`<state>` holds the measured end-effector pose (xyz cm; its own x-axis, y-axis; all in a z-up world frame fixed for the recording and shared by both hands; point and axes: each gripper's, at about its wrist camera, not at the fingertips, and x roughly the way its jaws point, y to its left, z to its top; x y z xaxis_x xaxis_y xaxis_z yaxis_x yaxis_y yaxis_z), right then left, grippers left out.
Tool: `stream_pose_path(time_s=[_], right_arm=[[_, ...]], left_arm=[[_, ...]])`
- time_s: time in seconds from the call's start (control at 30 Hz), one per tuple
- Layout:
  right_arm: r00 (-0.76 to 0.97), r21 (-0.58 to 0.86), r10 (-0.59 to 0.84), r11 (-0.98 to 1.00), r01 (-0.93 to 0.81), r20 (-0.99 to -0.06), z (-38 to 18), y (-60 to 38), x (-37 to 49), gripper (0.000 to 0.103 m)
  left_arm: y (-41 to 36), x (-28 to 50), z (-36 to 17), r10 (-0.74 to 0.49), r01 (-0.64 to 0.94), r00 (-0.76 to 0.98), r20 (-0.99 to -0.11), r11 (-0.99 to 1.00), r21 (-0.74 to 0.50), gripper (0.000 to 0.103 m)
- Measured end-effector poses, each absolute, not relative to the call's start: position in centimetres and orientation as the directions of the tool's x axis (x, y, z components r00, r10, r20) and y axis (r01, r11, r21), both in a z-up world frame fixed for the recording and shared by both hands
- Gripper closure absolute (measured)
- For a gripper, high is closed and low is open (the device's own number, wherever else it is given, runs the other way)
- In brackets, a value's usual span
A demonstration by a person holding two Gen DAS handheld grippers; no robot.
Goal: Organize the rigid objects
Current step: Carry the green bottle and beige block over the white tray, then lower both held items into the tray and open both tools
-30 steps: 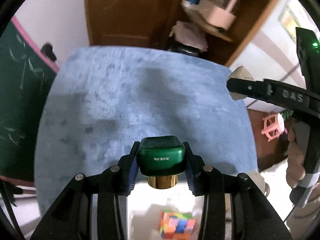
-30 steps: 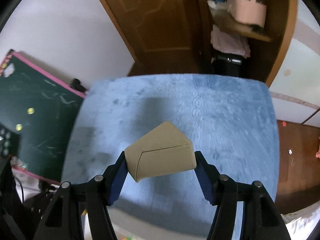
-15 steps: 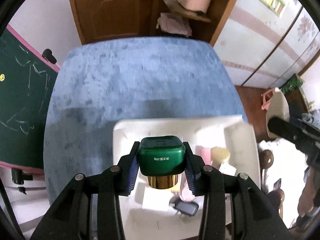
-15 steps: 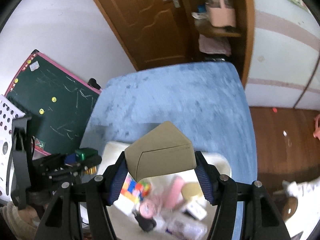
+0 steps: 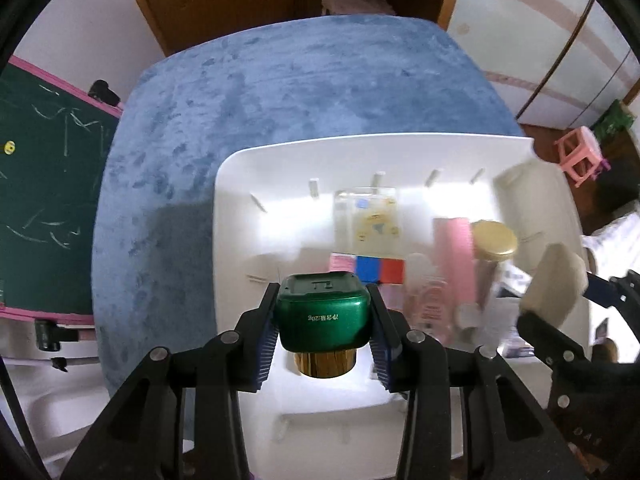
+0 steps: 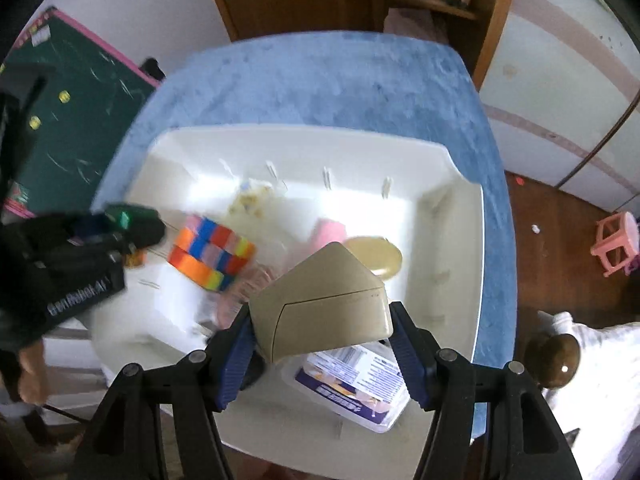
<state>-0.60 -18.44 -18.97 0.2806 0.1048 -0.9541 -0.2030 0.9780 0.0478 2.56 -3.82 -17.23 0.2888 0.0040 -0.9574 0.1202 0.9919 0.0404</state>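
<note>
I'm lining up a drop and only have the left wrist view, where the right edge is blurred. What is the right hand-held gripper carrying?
Observer: The right hand-held gripper is shut on a beige box with a peaked top and a seam on its front.
Operator: What lies beneath it?
Observer: A clear packet with a blue-and-white label lies in the white tray, at its near right corner.
Operator: And the cube?
Observer: The puzzle cube also shows orange and yellow faces. It sits left of the box, close to the green jar in your left hand-held gripper.
</note>
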Motion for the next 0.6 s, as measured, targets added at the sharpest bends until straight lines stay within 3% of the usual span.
stream_pose_path(time_s=[0.43, 0.6], right_arm=[[0.277, 0.024, 0.076, 0.982, -0.186, -0.958, -19.6, -19.1, -1.1, 0.037], [0.279, 0.042, 0.093, 0.982, -0.182, -0.956, -19.3, -19.3, -1.2, 0.037]], left_arm=[[-3.8, 2.3, -18.4, 0.001, 0.093, 0.237, -0.972, 0.995, 0.023, 0.057], [-4.0, 2.3, -17.2, -0.001, 0.074, 0.284, -0.959, 0.997, 0.021, 0.026]])
